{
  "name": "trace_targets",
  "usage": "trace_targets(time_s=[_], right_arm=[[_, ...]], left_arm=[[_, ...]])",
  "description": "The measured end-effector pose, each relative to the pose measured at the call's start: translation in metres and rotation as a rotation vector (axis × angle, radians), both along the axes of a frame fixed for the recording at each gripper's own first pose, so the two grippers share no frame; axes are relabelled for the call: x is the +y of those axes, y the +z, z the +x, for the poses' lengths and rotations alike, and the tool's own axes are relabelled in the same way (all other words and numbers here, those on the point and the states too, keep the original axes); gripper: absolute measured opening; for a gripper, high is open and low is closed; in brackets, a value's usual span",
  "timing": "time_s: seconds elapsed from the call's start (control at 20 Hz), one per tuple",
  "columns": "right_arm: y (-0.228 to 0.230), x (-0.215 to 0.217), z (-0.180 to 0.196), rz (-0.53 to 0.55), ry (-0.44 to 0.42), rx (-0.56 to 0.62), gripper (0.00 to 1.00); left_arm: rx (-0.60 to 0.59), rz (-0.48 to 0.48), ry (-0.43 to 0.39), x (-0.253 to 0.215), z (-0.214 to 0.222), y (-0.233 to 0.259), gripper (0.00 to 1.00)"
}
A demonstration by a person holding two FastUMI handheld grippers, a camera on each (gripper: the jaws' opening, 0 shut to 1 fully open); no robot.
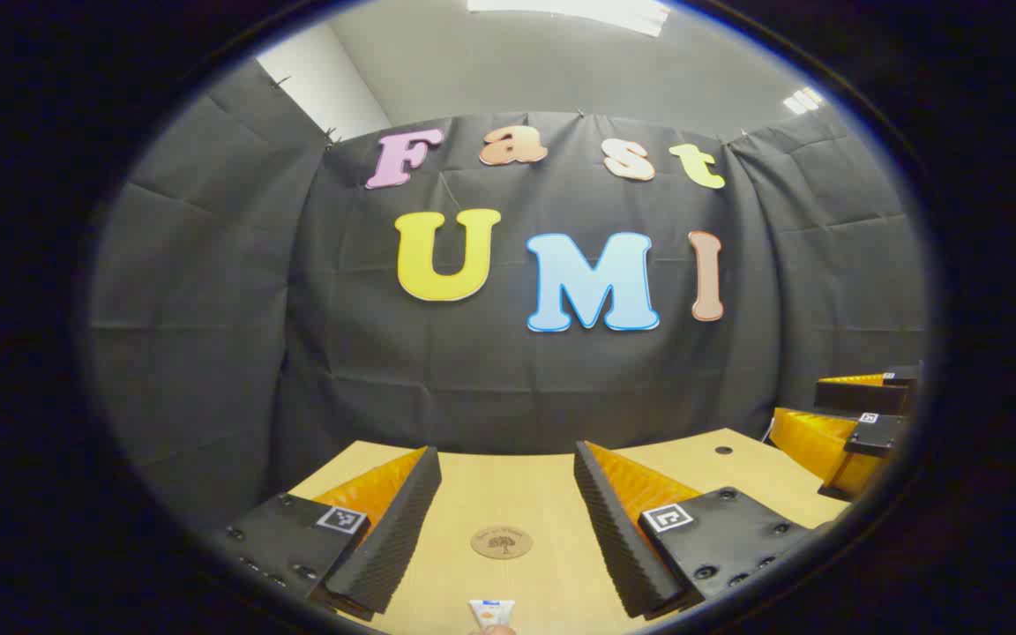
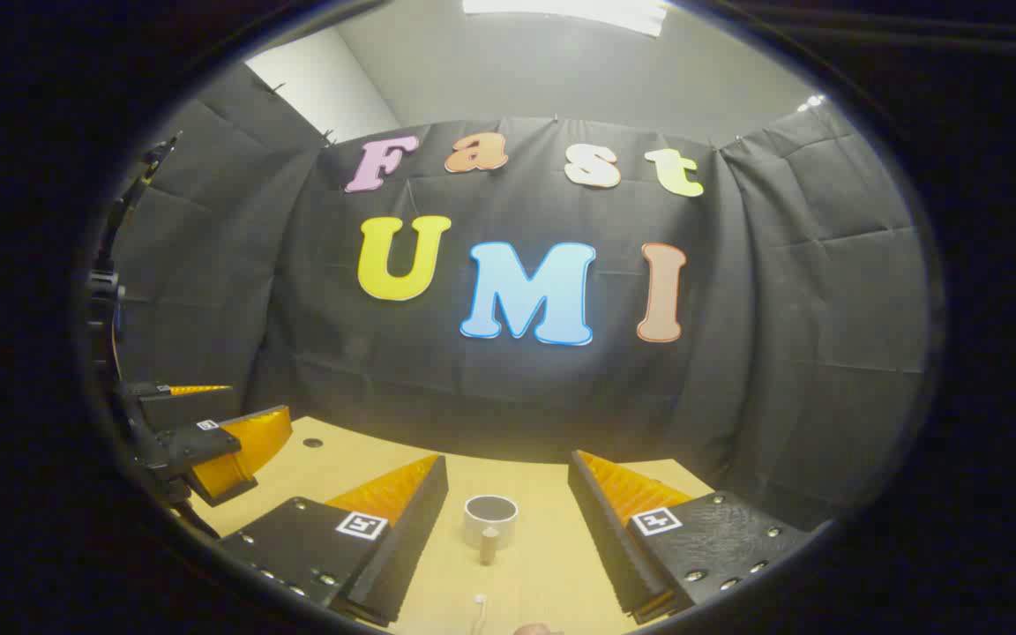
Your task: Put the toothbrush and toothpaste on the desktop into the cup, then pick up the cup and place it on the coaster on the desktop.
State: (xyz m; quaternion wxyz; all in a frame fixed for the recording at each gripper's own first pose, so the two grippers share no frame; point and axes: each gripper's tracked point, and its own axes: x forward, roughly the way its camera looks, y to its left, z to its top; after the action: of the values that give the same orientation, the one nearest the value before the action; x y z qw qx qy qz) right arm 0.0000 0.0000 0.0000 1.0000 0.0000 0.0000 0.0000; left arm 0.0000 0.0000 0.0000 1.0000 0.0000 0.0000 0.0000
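Both open, holding nothing: left gripper [image 1: 508,503], right gripper [image 2: 508,507]. Coaster [image 1: 501,541] flat on desktop [image 1: 517,481]; toothpaste [image 1: 491,612] just nearer, long axis probably toward coaster. Cup [image 2: 489,519] upright; toothbrush [image 2: 478,612] nearer, barely visible.

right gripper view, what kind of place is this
Likely a staged recording booth: black cloth wall behind a pale wooden desktop, with a small grey cup and a round brown coaster laid out.

Your desk [image 1: 508,481] is pale, smooth, matt wood. The coaster [image 1: 501,541] looks like cork or wood; the cup [image 2: 489,519] is smooth and matt; the booth wall [image 2: 508,388] is creased matt cloth.
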Motion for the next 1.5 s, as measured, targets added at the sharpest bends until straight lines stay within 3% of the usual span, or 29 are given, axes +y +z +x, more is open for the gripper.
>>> trace_targets(time_s=[0.3,0.4,0.65,0.7,0.95,1.5], right_arm=[[0.003,-0.01,0.001,0.033,0.001,-0.016,0.84],[0.003,-0.011,0.001,0.04,0.005,-0.014,0.85],[-0.001,-0.018,0.0,0.033,0.009,0.002,0.84],[-0.002,-0.017,-0.001,0.034,0.011,0.006,0.84],[-0.006,-0.019,0.0,0.044,0.017,0.024,0.84],[-0.081,-0.009,0.005,0.116,0.038,0.335,0.85]], left_arm=[[-0.001,0.011,0.003,-0.016,-0.003,0.002,0.95],[-0.009,0.009,-0.002,-0.023,-0.004,0.005,1.0],[-0.018,0.003,0.0,-0.036,-0.004,0.004,1.0],[-0.017,0.004,0.002,-0.036,-0.004,0.004,0.95],[-0.004,0.017,0.02,-0.033,-0.003,0.001,0.97],[0.235,0.014,-0.017,-0.031,0.015,-0.074,0.97]])
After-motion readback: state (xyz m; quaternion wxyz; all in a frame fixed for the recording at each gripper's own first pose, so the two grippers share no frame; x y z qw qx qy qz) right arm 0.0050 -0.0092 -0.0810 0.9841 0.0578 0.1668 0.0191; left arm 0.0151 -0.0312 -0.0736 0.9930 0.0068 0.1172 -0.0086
